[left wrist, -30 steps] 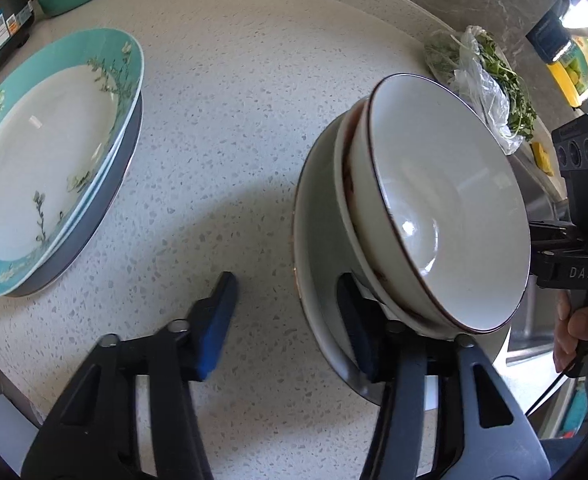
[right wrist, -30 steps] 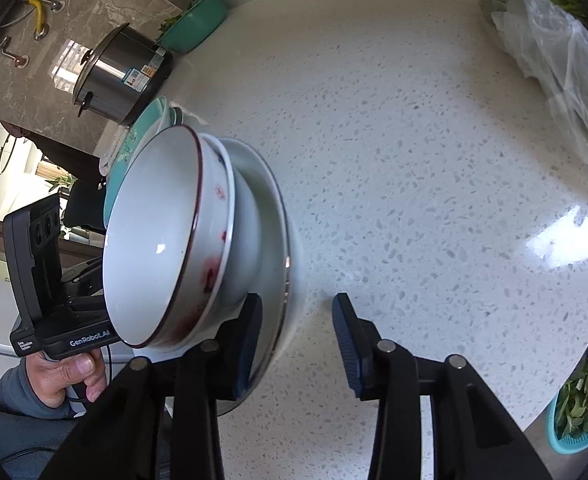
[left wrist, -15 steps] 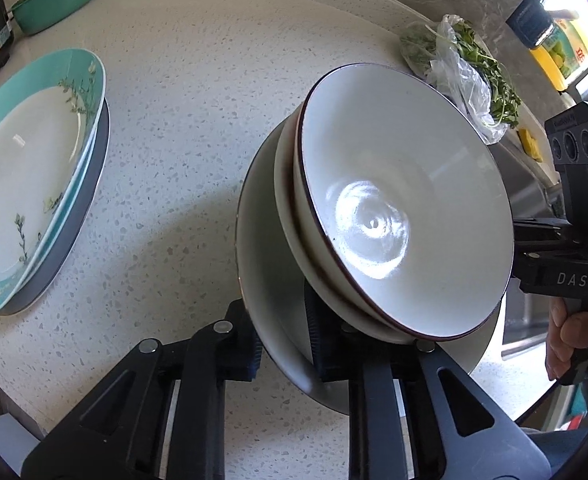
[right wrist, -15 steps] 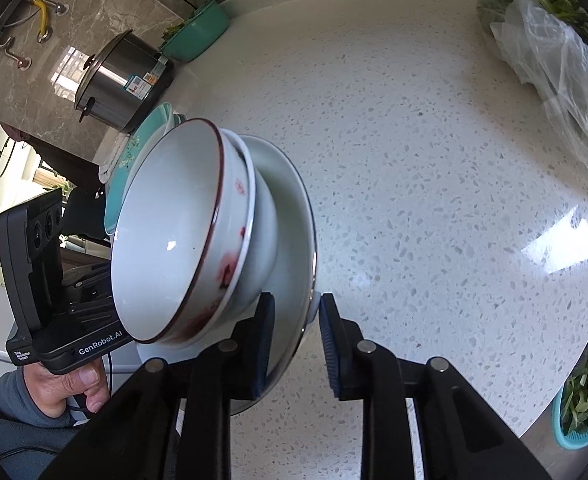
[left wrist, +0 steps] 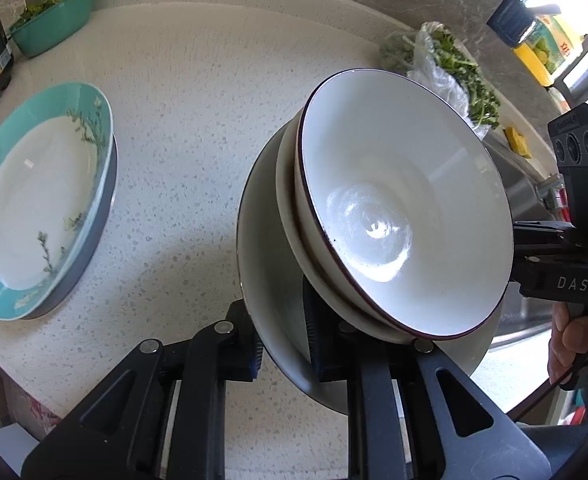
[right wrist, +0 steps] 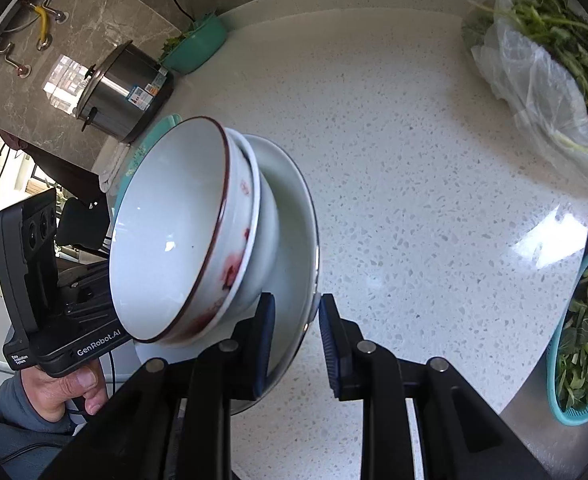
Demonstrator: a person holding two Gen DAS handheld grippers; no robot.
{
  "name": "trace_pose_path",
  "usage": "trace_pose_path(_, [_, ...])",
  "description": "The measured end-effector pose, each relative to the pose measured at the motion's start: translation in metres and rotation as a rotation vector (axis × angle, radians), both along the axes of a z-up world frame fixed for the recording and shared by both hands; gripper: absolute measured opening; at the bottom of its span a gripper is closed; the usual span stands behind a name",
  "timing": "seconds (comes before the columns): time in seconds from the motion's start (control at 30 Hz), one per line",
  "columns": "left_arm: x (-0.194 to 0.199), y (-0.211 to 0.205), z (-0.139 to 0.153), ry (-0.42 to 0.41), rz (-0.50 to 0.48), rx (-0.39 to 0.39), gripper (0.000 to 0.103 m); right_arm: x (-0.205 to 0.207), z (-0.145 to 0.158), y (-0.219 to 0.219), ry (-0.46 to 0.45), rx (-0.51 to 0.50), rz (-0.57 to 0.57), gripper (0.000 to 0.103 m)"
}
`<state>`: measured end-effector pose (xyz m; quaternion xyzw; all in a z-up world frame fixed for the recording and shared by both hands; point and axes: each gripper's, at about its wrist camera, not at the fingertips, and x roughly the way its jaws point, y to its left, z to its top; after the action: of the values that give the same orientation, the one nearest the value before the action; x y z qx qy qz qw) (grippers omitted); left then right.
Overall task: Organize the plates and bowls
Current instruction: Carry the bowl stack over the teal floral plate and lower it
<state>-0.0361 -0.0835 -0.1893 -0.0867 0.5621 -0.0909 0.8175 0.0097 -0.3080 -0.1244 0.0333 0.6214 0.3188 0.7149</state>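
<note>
Both grippers clamped on one white plate [left wrist: 272, 280] from opposite edges: left gripper [left wrist: 282, 340] pinching its near rim, right gripper [right wrist: 294, 336] pinching the other rim. Two nested white bowls [left wrist: 405, 208] riding on that plate, held above the speckled counter [left wrist: 198, 128]. Off to the left, resting on the counter, a teal floral plate [left wrist: 42, 200] atop a grey plate [left wrist: 94, 248].

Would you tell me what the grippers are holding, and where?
Both hold the white plate carrying two stacked bowls, pinched at opposite rim edges.
</note>
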Motion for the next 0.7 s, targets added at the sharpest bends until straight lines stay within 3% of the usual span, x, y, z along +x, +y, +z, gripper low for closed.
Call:
trace_pose_path(0.33, [-0.010, 0.030, 0.062, -0.051, 0.011, -0.002, 0.015, -0.003, 0.061, 0.027, -0.075, 0.028, 0.017, 0.026])
trace_pose_path(0.7, [-0.023, 0.111, 0.119, -0.082, 0.074, 0.031, 0.015, 0.002, 0.109, 0.108, -0.137, 0.072, 0.116, 0.026])
